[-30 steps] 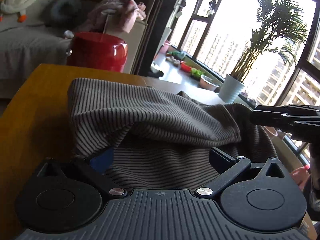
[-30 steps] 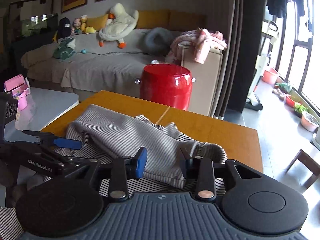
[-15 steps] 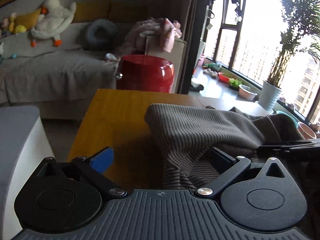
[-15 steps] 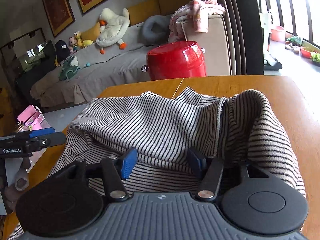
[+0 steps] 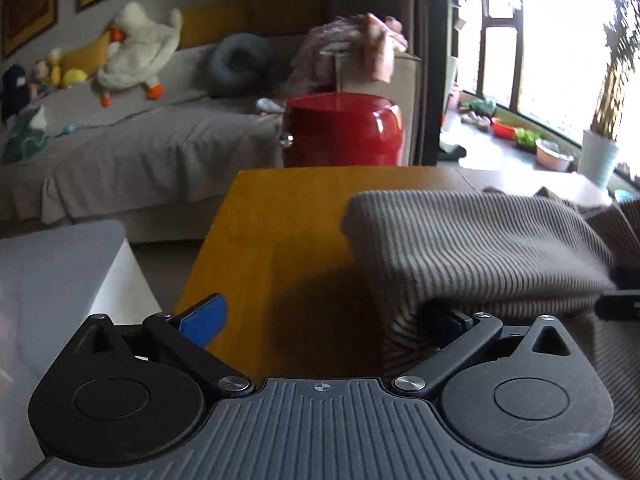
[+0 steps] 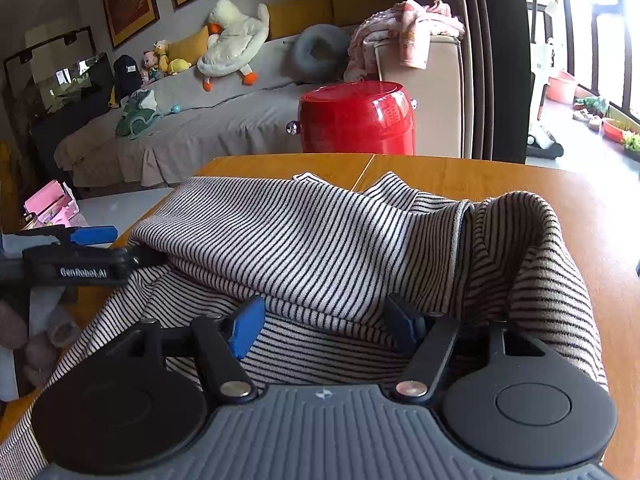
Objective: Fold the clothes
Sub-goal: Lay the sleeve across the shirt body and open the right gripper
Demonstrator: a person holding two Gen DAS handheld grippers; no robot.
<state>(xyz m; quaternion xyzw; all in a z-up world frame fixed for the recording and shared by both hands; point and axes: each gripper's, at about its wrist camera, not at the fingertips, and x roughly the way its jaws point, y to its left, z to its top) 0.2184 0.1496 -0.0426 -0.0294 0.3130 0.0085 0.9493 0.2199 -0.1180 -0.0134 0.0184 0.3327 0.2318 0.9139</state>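
The soft black-and-white striped knit top [image 6: 320,248] lies bunched on the wooden orange-brown table [image 6: 500,176], in the middle of the right wrist view. A folded flap sits on top of a flat layer, and its long edge runs from left to right across the picture.

The right gripper [image 6: 324,328] is at the bottom middle, right at the near edge of that flap. Its jaws are opening. The cloth lies between them, but the blue pads do not squeeze it, so it holds nothing now.

The left gripper [image 5: 324,318] is wide open too. In its own view most of the top [image 5: 480,240] lies to the right side. One black finger [image 5: 448,322] is tucked under the cloth edge, and the blue one [image 5: 204,316] is over bare table.

So the right gripper is nearer to the flap. I think the next grab needs the fingers to slide to a new edge, crossways to the long fold.
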